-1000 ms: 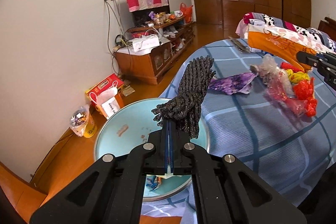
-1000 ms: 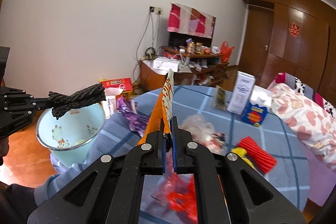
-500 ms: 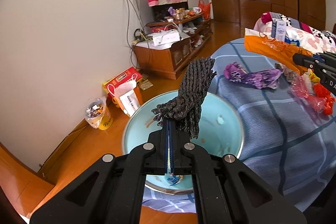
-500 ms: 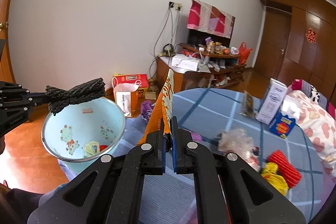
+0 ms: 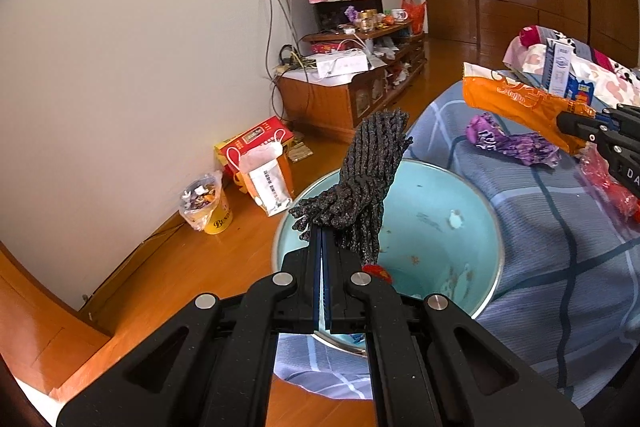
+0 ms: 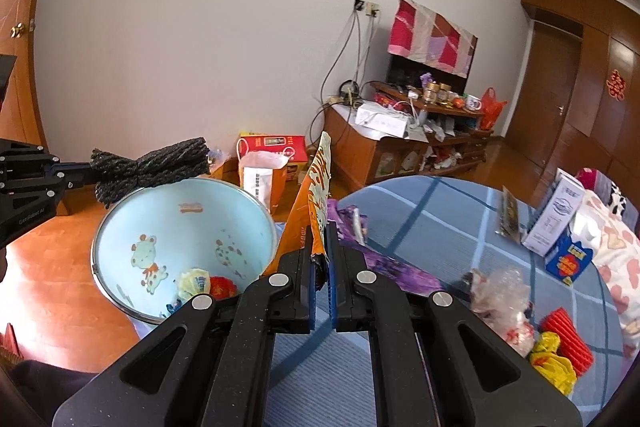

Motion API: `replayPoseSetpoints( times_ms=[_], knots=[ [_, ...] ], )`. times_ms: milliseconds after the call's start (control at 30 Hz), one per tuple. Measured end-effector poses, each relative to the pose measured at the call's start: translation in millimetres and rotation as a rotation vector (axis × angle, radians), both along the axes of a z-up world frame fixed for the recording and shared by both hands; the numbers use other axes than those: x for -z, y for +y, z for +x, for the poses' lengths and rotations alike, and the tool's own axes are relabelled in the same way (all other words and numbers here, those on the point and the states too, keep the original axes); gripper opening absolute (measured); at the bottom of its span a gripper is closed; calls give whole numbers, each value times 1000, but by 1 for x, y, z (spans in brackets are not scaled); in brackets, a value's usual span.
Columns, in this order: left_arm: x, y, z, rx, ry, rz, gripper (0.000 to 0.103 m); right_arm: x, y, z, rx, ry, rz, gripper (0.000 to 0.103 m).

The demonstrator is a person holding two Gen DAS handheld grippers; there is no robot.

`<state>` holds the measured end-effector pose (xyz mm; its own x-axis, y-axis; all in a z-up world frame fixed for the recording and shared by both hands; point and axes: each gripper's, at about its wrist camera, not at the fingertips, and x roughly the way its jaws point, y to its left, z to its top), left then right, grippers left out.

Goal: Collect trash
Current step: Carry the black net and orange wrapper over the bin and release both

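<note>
My left gripper (image 5: 325,239) is shut on a black knitted bundle (image 5: 368,179) and holds it over the near rim of a light blue trash bin (image 5: 486,227). The bundle also shows in the right wrist view (image 6: 152,167), above the bin's (image 6: 120,219) left rim. My right gripper (image 6: 321,259) is shut on an orange snack wrapper (image 6: 316,195), held upright just right of the bin; the wrapper also shows in the left wrist view (image 5: 516,103). Wrappers lie in the bin's bottom (image 6: 208,285).
A purple wrapper (image 6: 384,263), clear plastic (image 6: 500,291), red (image 6: 568,335) and yellow (image 6: 554,367) trash and boxes (image 6: 560,223) lie on the blue checked bed (image 6: 440,211). A red box (image 5: 256,139), a paper bag (image 5: 268,179) and a wooden cabinet (image 5: 340,95) stand by the wall.
Both grippers have moved left toward the bin with their loads. The bundle now hangs over the bin's rim and the orange wrapper stands next to the bin.
</note>
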<state>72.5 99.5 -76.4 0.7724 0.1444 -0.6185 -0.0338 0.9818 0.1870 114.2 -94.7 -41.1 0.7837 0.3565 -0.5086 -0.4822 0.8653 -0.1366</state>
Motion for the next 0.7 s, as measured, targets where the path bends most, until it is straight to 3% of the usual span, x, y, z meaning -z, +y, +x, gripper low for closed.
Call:
replayPoseSetpoints(
  times_ms=[700],
  knots=[
    [3,16,-3,-30,14,-9,0,3,29,-3,-66,4,-24,5]
  ],
)
